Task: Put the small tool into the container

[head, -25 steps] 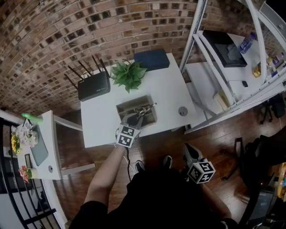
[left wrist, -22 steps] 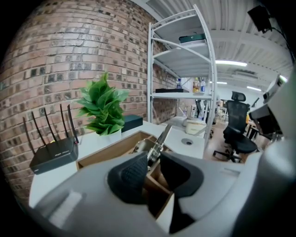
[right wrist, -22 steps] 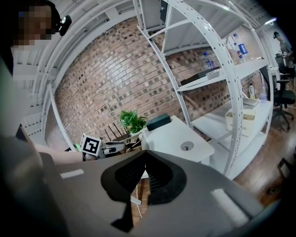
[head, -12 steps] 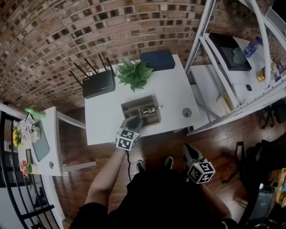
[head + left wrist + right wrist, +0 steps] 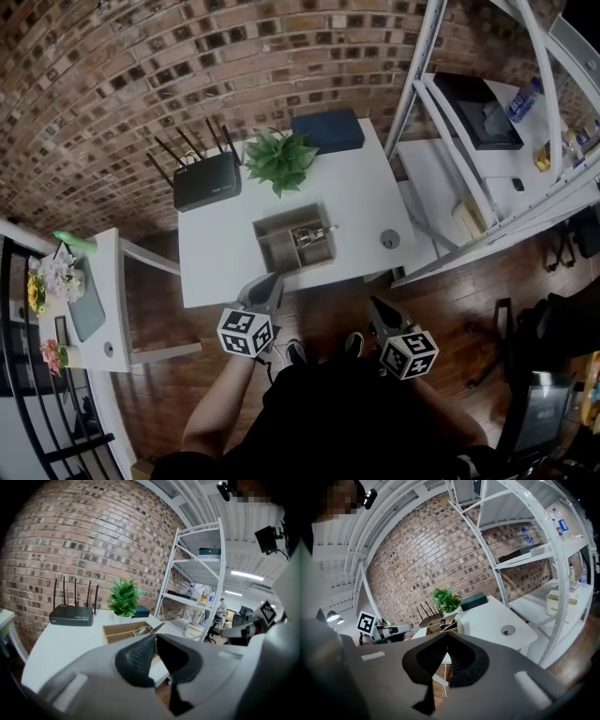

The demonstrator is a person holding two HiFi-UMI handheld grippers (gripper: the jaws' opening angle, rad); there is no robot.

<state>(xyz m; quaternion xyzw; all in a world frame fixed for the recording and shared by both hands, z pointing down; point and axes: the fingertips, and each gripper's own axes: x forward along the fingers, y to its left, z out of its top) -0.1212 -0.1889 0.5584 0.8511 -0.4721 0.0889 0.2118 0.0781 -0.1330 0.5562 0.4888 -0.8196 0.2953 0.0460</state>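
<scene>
Metal and slim, the small tool (image 5: 310, 234) looks stiff, light and likely slick under rubber pads. It lies in the right compartment of the wooden container (image 5: 281, 217), one thin end poking over the right rim. If it had to be lifted again, that raised end or the shaft just behind it is probably the easiest place to pinch. The container stands near the middle of the front edge of the white surface (image 5: 216, 262).

The left gripper (image 5: 267, 282) hangs just off that front edge, apart from the container and aimed at it with a slight downward tilt. Its jaws have just been closing and now meet on nothing. The right gripper (image 5: 378, 308) sits off the front edge too, nearer the right corner, jaws together and empty.
</scene>
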